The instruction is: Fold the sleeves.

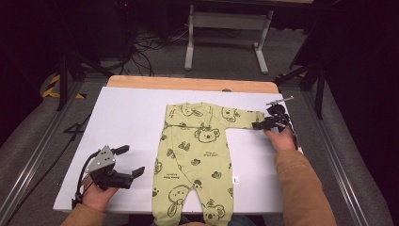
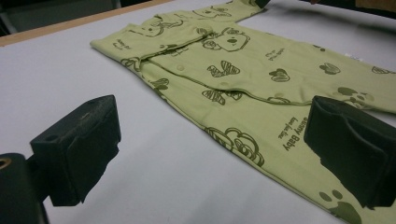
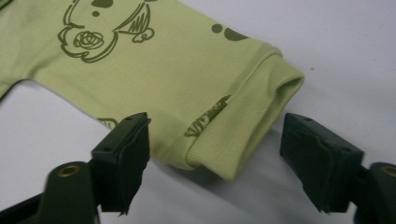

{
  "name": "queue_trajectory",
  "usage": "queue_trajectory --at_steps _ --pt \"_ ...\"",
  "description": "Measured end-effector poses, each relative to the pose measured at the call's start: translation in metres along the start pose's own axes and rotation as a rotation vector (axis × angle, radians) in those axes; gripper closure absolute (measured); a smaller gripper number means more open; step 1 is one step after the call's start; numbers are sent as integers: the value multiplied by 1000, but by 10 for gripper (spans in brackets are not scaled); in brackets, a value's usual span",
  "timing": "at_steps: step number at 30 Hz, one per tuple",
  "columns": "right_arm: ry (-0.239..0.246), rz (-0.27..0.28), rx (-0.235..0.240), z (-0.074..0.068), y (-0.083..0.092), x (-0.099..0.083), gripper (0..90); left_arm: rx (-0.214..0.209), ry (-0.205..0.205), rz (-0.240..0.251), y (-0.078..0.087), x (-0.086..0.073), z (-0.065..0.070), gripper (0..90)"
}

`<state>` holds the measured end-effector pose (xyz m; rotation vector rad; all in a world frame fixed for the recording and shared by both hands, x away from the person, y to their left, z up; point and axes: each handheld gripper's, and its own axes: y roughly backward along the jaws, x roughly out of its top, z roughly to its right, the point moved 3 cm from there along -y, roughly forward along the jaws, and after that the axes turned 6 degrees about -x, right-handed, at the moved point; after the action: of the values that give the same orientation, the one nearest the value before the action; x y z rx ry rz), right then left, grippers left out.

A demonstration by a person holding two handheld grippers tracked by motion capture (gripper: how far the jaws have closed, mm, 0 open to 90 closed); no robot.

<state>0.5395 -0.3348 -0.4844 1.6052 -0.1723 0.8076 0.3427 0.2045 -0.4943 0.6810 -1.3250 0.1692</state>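
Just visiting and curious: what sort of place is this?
Probably a lab or recording workshop, not a home: a white-topped table on metal rails, cables on the floor, dark surroundings, and a baby romper laid out for handling practice.

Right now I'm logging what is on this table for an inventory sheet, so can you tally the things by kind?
Pale green baby romper with dark koala print: 1
Black two-jaw grippers: 2, the left gripper open beside the romper, the right gripper open around the ribbed sleeve cuff
White table cover sheet: 1
Total: 4
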Motion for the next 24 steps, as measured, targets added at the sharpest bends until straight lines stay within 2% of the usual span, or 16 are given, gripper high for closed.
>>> queue_trajectory --at_steps 5,10,18,24 --pt "-3 -5 24 1 2 -1 367 -5 -5 -3 -1 0 1 47" --pt "17 1 22 -2 6 1 551 -1 -16 -10 -1 0 2 47" --pt "101 36 -13 -11 14 5 719 -7 -19 -5 -2 0 2 47" --pt "134 76 -36 -17 21 10 744 -8 -14 -3 -1 0 1 47"
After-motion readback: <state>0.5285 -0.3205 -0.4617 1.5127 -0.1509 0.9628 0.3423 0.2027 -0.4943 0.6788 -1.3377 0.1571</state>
